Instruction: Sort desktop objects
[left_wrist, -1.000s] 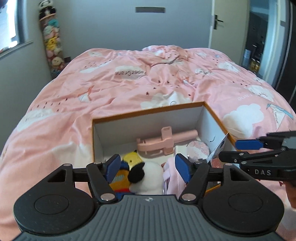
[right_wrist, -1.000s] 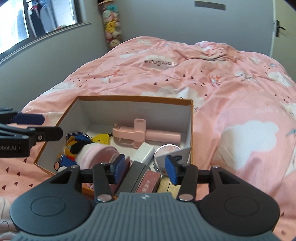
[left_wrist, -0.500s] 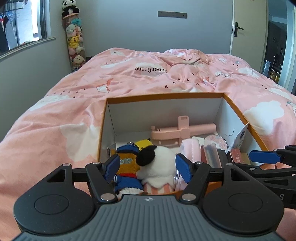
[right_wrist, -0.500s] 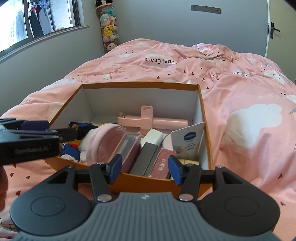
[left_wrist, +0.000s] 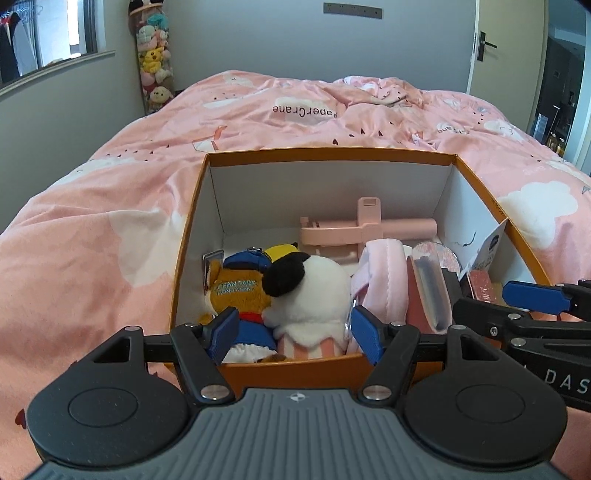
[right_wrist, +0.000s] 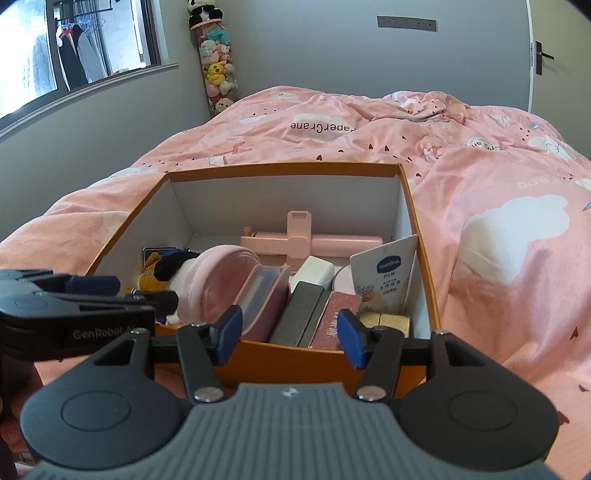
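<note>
An orange box (left_wrist: 325, 153) with white inner walls (right_wrist: 280, 170) sits on the bed, packed with objects. Inside lie a pink plastic holder (left_wrist: 365, 229) (right_wrist: 306, 238), a white and black plush (left_wrist: 314, 291), an orange plush (left_wrist: 232, 291), a pink pouch (right_wrist: 225, 277), a dark case (right_wrist: 299, 314) and a Vaseline sachet (right_wrist: 388, 277). My left gripper (left_wrist: 295, 336) is open and empty at the box's near edge. My right gripper (right_wrist: 288, 336) is open and empty at the near edge too.
The pink duvet (left_wrist: 110, 221) covers the bed all around the box. A tube of plush toys (right_wrist: 218, 70) stands at the far wall. A door (left_wrist: 509, 66) is at the far right, a window (right_wrist: 74, 55) at the left.
Both grippers have drawn back and lifted, so the box's near orange wall now shows in front of the fingers. The jaws stay open and hold nothing.
</note>
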